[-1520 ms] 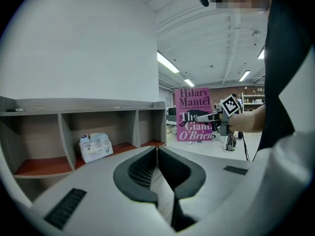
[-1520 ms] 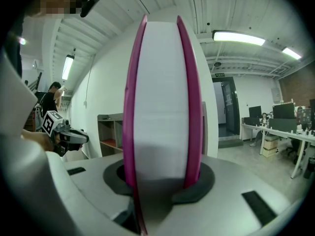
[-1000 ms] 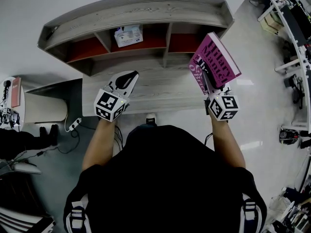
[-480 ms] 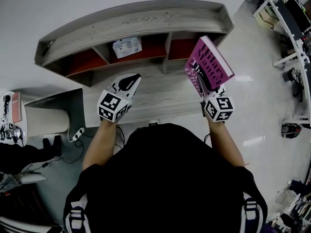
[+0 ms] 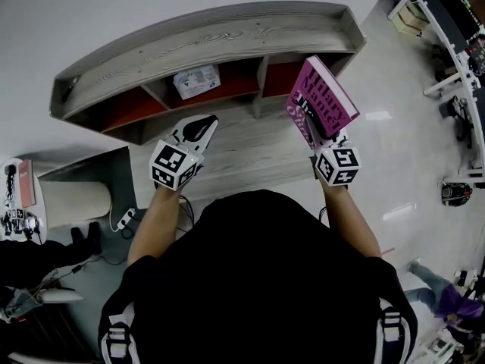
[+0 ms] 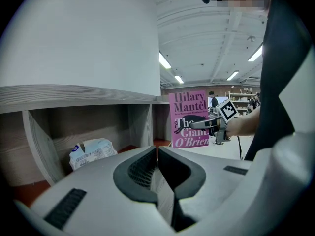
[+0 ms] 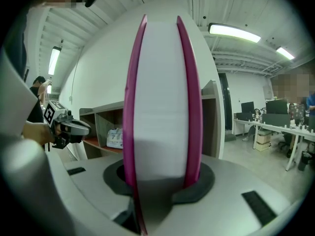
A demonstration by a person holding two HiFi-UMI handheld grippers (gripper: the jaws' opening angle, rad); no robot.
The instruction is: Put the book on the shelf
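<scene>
Right gripper (image 7: 160, 181) is clamped across both covers of the book (image 7: 160, 82), a magenta paperback rising upright above the fingers, with the shelf (image 5: 212, 40) just ahead of the fingertips. Left gripper (image 6: 157, 168) is closed on nothing, well to the book's side. Judged light and fairly stiff, though its glossy covers may slip and it stands top-heavy; pinching the full thickness near the edge appears sound.

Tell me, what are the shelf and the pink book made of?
The shelf looks like wood or wood-print board: pale grey with matte grain lines, reddish compartment floors. The book looks like paper: a white page block between thin pink covers with printed lettering, probably a paperback.
</scene>
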